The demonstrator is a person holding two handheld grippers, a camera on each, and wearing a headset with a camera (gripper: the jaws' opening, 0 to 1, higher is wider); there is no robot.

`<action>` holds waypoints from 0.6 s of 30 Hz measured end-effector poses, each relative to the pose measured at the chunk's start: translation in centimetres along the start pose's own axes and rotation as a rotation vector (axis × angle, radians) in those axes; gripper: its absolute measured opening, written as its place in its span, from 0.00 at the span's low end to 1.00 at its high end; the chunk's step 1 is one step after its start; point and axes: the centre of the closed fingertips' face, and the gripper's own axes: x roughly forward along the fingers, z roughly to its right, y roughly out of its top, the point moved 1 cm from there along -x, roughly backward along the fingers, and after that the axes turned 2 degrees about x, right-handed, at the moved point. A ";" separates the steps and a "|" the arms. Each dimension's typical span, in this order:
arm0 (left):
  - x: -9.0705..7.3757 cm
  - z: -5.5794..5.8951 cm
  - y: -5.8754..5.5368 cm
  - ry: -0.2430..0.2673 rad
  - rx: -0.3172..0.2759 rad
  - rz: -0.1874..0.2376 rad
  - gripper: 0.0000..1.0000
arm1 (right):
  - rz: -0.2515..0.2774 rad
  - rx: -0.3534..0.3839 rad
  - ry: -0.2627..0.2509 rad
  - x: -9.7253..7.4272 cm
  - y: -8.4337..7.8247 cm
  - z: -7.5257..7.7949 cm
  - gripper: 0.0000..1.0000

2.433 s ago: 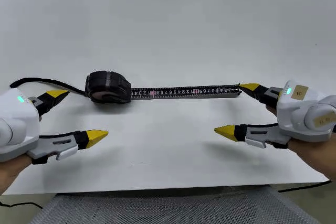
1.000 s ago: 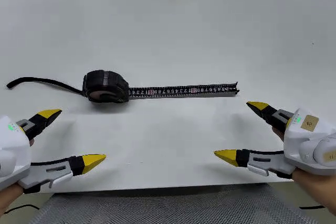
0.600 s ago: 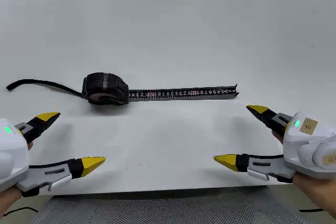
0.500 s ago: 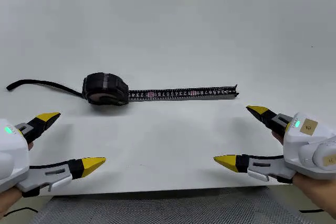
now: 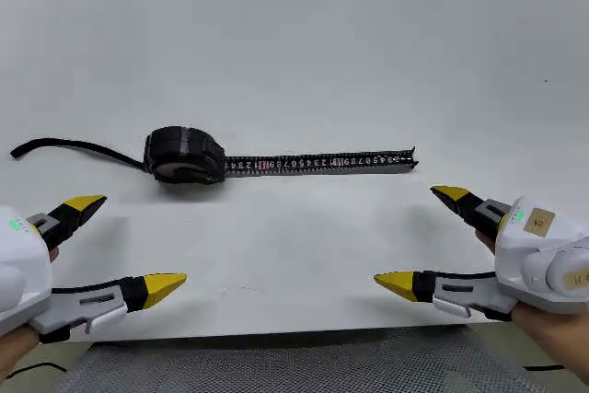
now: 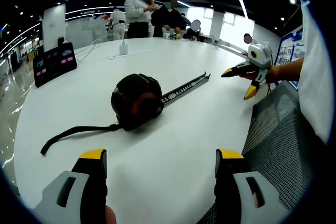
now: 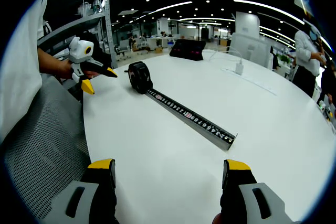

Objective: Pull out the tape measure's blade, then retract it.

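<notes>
The tape measure (image 5: 187, 156) lies on its side on the white bench (image 5: 294, 62), its blade (image 5: 317, 162) drawn out flat to the right and its black strap (image 5: 74, 145) trailing left. The left tongs (image 5: 133, 240) and right tongs (image 5: 411, 236) hover wide open and empty near the front edge, clear of the tape, one off each end. They seem placed to close on case and blade tip for the retraction not yet done.
</notes>
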 end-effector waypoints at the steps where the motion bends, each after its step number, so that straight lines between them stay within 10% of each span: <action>1: 0.0 0.0 0.0 -0.001 -0.001 0.001 0.82 | 0.000 0.000 0.000 0.0 0.0 0.0 0.82; 18: 1.2 -0.1 0.7 0.037 -0.052 -0.007 0.82 | 0.000 -0.010 -0.001 0.0 0.1 0.1 0.81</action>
